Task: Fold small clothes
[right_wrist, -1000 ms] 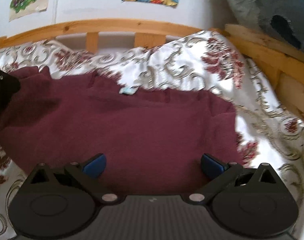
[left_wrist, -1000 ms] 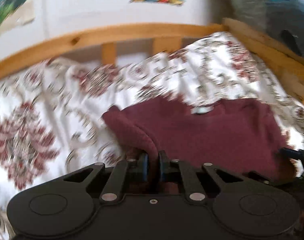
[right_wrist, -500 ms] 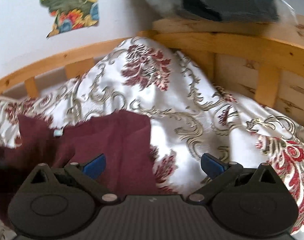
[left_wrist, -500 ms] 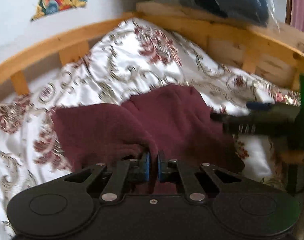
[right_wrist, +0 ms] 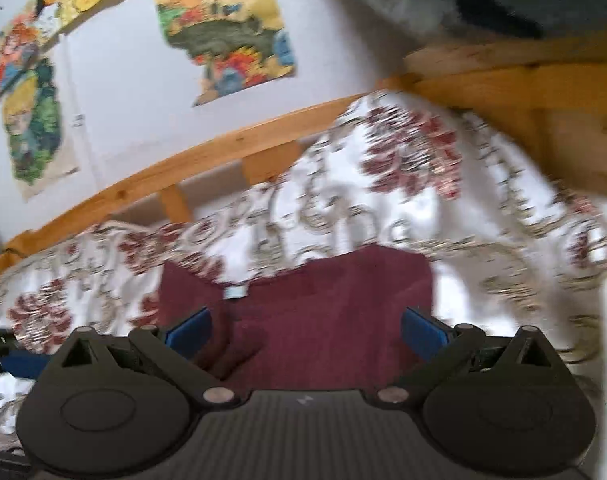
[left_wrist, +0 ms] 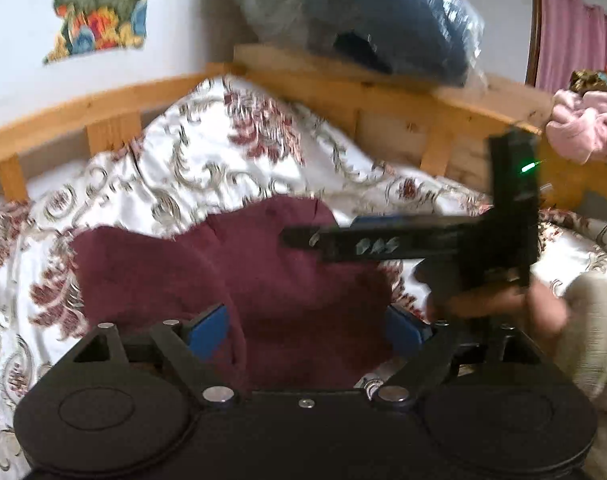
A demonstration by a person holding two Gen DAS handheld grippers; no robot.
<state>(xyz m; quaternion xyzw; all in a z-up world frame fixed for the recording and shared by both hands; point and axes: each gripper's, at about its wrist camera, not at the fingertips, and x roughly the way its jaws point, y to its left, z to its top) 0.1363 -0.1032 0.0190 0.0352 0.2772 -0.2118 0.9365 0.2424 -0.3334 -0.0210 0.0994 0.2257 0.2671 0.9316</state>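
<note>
left wrist view: left gripper (left_wrist: 307, 326) just opened wide, angled down over maroon garment (left_wrist: 263, 280), gripping nothing.

light: soft daylight | blur: motion smear throughout | edges: fisheye bending

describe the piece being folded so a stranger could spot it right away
Find the wooden bed frame with the white floral bedspread. On that bedspread lies a maroon garment, partly folded. It is the only plain dark-red cloth there, with a small pale label.
</note>
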